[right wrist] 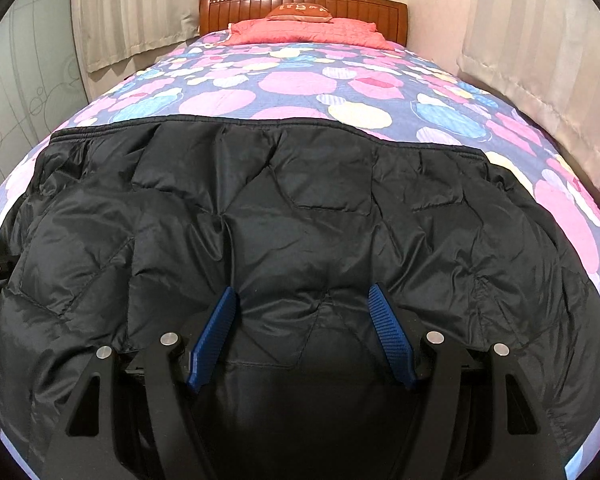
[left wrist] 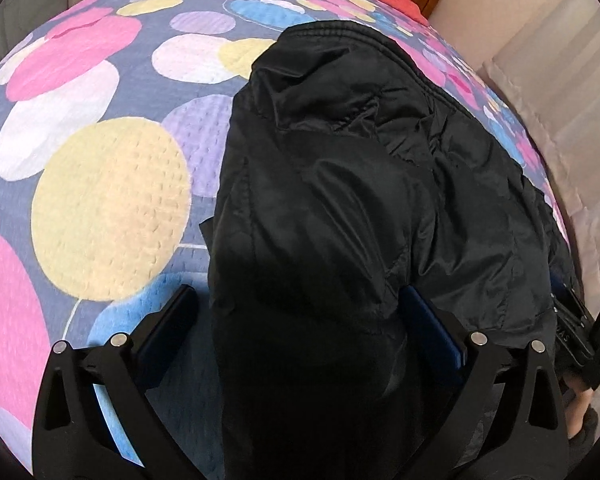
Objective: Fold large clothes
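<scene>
Left wrist view shows my left fingers spread wide, one on each side of a folded-over part of the black jacket. The pads do not press the cloth; it only passes between them. Right wrist view shows my right fingers about half open, low over the near edge of the same jacket, and I cannot tell if the tips touch it. The jacket lies across the bed, with its hem on the far side from my fingers.

I think several things can go wrong. The fabric is smooth and puffy, so if I close on the thick bundle, only the top layer may be caught and the rest slides out. If my two hands lift at different moments, the fold goes crooked. My left fingers are also close to the patterned bedspread, so closing too low could pinch it together with the jacket.
</scene>
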### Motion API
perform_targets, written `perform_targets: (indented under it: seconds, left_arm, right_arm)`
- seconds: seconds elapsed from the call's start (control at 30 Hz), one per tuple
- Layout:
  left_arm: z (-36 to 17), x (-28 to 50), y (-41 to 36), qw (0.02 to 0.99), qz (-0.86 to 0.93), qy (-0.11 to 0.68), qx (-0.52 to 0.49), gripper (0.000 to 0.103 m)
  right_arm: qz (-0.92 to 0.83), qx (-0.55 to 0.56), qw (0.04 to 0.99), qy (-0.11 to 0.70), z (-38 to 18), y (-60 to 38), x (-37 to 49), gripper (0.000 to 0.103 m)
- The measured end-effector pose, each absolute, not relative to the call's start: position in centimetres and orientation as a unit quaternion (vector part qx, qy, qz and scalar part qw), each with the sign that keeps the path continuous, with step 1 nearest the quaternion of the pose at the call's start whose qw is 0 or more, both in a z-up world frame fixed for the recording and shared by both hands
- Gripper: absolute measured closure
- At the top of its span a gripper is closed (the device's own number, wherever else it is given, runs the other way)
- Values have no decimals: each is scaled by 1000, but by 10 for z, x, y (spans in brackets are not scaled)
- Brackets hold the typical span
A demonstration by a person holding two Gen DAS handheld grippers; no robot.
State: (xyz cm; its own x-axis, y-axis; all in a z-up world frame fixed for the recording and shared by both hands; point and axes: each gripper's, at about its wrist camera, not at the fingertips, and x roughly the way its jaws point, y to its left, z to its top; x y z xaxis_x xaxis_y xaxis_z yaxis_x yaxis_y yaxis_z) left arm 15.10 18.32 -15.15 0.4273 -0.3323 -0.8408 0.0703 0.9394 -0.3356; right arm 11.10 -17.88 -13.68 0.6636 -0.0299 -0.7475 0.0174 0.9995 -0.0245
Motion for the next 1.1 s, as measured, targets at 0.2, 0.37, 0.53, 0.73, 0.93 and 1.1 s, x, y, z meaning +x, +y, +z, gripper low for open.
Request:
perform_targets:
  seconds: [0.2,0.37,0.53,0.73,0.93,1.1]
  left_arm:
    - [-149,154,179,826,-142,528,-135,2]
    - [-153,158,164,825,-154,527,-133,2]
    - [-151,162,153,813,-184,532,-151,2]
    - [-151,161,146,815,-191,526,-152,8]
    - [-141,156,147,817,-185,520,-166,47]
    - [-125,144,127,839,-163,506,-118,63]
  right_arm:
    - [-12,-5,913,409,-137,-179,112,35]
    - [-12,-6,913,408,-137,-180,112,35]
    - [-13,-8,913,407,-138,-180,112,35]
    - [-12,-6,914,405,-138,-180,111,35]
    - [-12,-5,915,403,-138,-179,111,34]
    - [-11,-4,915,403,-139,-179,112,34]
